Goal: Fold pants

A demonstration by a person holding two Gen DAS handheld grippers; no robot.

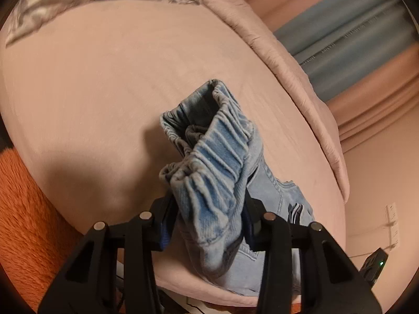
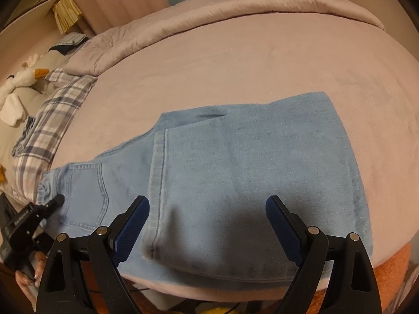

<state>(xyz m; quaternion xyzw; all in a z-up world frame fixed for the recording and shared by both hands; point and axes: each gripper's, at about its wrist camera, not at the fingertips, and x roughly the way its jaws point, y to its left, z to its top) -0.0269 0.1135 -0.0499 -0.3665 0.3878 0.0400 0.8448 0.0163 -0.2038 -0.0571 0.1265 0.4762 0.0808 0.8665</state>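
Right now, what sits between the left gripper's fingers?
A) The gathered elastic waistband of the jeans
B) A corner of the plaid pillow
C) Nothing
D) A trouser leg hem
A: in the left wrist view the left gripper pinches the bunched waistband of the light blue jeans, raised off the bed.

The left wrist camera looks steeply down its fingers, close on the jeans' waistband (image 1: 209,141). The right wrist camera looks down from higher over the folded legs. Both share the pink bed cover (image 2: 235,60).
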